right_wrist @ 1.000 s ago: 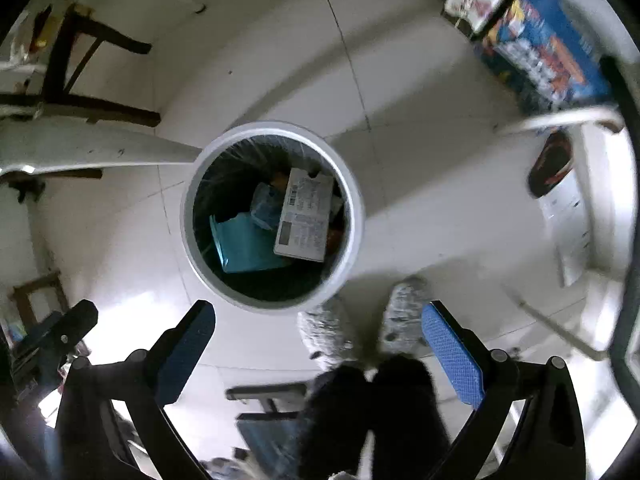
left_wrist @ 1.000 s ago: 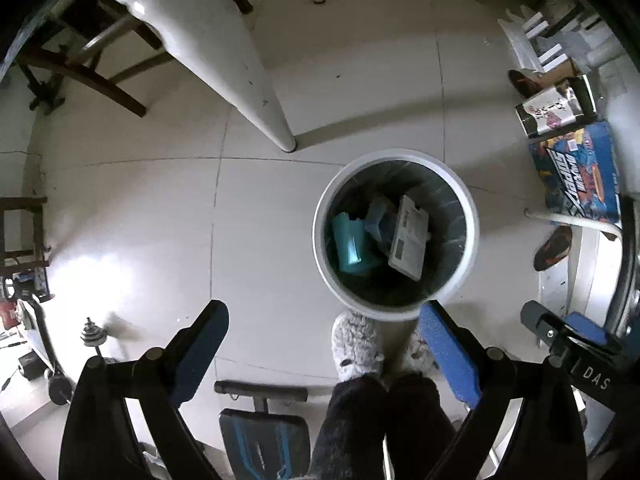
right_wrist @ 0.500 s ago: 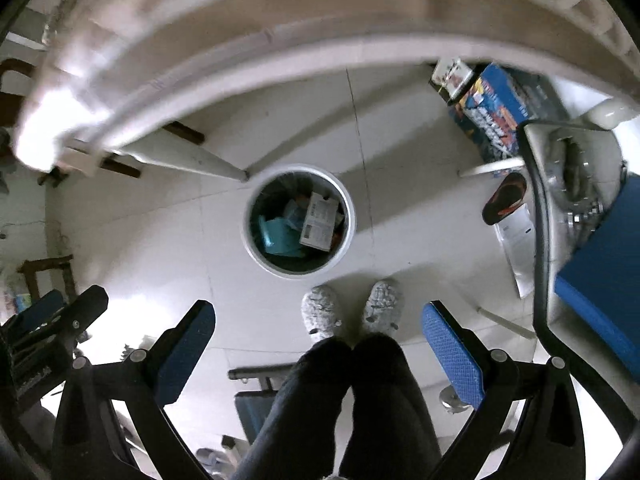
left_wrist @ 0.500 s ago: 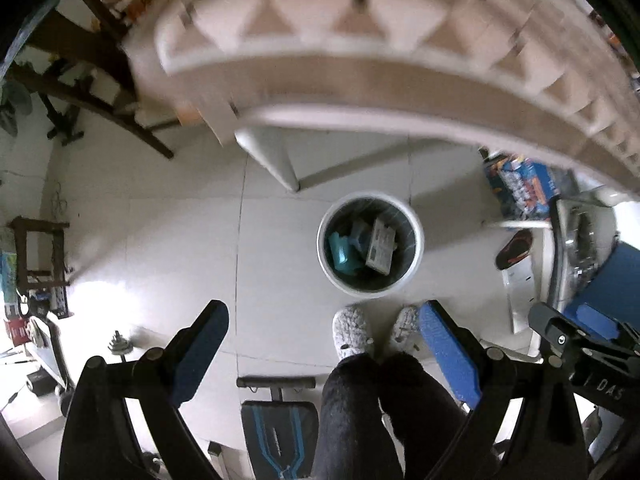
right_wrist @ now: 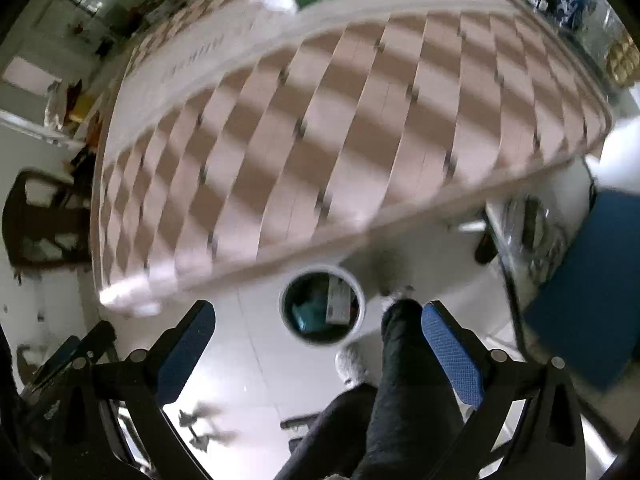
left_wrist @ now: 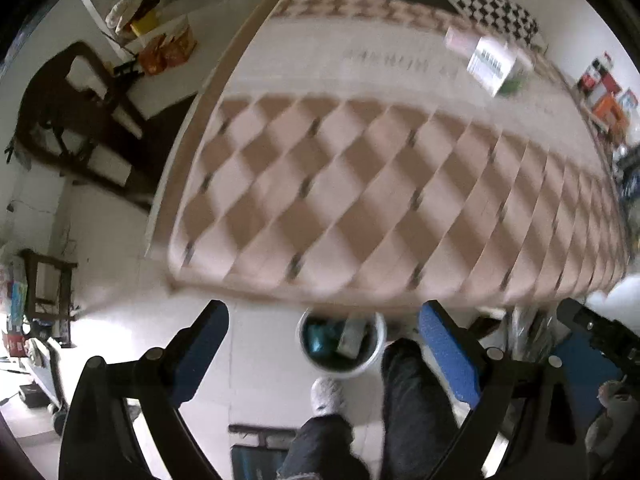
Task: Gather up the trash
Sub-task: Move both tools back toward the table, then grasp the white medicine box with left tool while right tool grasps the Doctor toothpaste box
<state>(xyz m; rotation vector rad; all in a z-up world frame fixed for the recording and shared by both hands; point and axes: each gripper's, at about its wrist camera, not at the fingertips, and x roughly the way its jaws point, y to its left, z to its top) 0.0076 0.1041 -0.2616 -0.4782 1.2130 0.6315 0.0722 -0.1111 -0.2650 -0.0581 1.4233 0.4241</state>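
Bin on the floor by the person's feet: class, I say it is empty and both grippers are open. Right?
Not quite. The bin is not empty: the right wrist view shows a teal item and a white box inside. Both the left gripper and right gripper are open.

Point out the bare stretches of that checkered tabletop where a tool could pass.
The near checkered tabletop, from the front edge back to the pale lettered band, is bare. The far right corner is crowded: a white box lies there with blurred wrappers.
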